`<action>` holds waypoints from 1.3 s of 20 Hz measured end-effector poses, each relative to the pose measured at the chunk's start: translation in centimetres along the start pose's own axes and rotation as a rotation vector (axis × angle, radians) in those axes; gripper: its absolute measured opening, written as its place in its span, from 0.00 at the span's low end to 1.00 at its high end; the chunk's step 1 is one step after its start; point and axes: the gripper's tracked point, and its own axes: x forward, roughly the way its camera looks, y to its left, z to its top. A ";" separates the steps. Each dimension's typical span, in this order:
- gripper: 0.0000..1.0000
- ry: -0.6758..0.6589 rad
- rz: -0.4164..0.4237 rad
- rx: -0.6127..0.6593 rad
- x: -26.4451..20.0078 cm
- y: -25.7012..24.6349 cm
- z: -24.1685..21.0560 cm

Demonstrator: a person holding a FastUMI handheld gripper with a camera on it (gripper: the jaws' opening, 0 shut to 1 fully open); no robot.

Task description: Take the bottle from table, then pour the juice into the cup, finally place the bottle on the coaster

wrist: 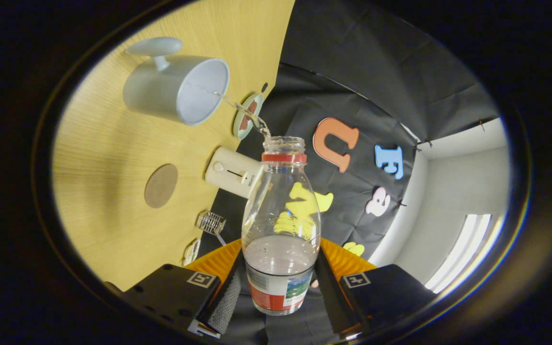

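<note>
My gripper (280, 282) is shut on a clear plastic bottle (281, 215) with a red neck ring and no cap, both fingers pressing on its labelled base. The whole view is rolled, so the bottle is tipped over the wooden table (108, 167). A thin clear stream (242, 111) leaves the bottle's mouth and runs into the pale grey cup (180, 88), which has a flat handle. Some liquid lies in the bottle's lower part. A round brown coaster (161, 185) lies on the table, apart from the cup and beyond my fingers.
At the table's far edge lie a cream box-shaped device (233, 171), a small round dish (246, 116), a small clear ribbed object (211, 223) and a small packet (191, 251). Black cloth hangs behind the table, with a white wall beyond.
</note>
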 end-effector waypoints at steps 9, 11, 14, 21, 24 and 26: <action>0.81 -0.002 -0.026 -0.053 -0.2 -1.5 0.1; 0.81 -0.005 -0.029 -0.058 0.0 -1.8 0.2; 0.81 -0.014 -0.038 -0.074 -0.2 -2.5 0.3; 0.81 -0.002 -0.034 -0.130 0.6 -3.8 -0.2; 0.81 -0.003 -0.034 -0.142 0.8 -4.1 -0.1; 0.81 -0.006 -0.030 -0.160 0.8 -4.2 0.3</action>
